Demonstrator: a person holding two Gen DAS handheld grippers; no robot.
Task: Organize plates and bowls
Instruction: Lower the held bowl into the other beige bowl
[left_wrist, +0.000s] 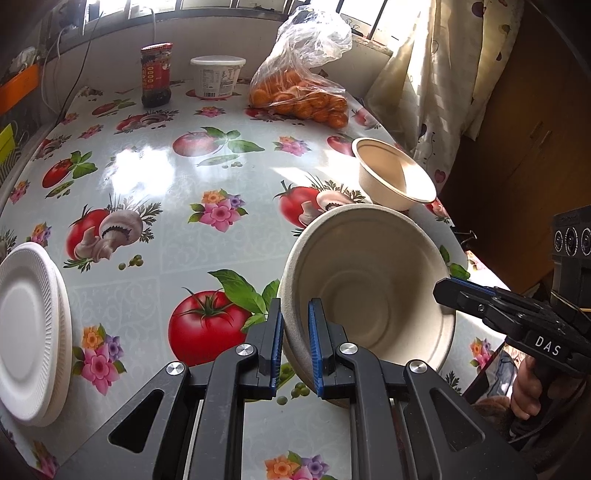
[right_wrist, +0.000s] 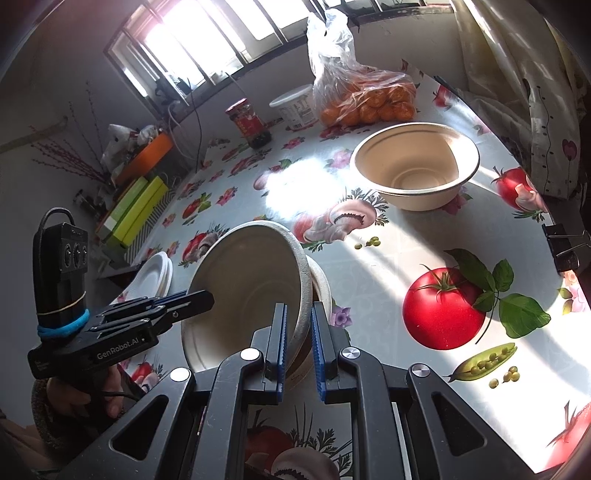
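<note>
You've got a big round worktop (left_wrist: 155, 236) under a glossy cloth printed with tomatoes, mushrooms and flowers, and everything here sits relative to the big beige bowl (left_wrist: 369, 291) you're carrying over its near edge. That bowl is tilted, and both grippers are on its rim. Your left gripper (left_wrist: 295, 343) is pinched tight on the near-left side of the rim, blue pads pressing the wall from inside and outside. Your right gripper (right_wrist: 298, 343) is clamped the same way on the opposite side, and in the right wrist view there looks to be a second bowl rim (right_wrist: 321, 284) nested just under the big bowl, though I can't tell if that's one bowl or two.

Beyond the held bowl, further along the right edge, another beige bowl (right_wrist: 415, 166) sits upright on the cloth, well apart. Way past it at the far side is a clear bag of oranges (left_wrist: 299, 92). Left of the bag there's a white tub (left_wrist: 217, 75), then a dark jar with a red label (left_wrist: 156, 75). Off to the left of the held bowl, near the worktop's edge, a small stack of white plates (left_wrist: 29, 332) lies flat.
</note>
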